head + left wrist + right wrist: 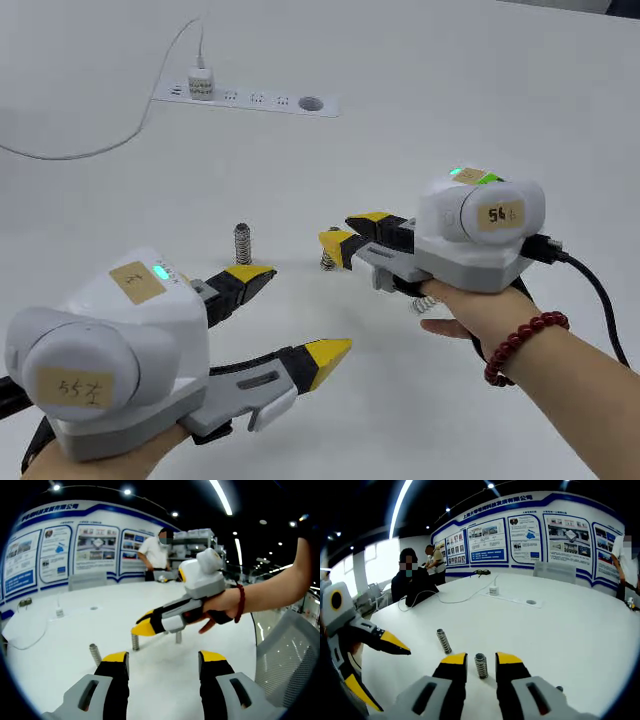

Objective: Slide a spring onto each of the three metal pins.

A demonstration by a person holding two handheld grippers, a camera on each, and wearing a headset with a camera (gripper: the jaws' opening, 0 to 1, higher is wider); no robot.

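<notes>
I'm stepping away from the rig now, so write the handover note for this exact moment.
Left gripper: open, empty.
Right gripper: open, tips on either side of a sprung pin, not gripping it.
Second sprung pin: stands apart, untouched.
Third pin: beside the right gripper's body; cannot tell whether it carries a spring.
Done: two pins appear to carry springs.
Left: check the third pin and slide a spring on if it is bare.
</notes>
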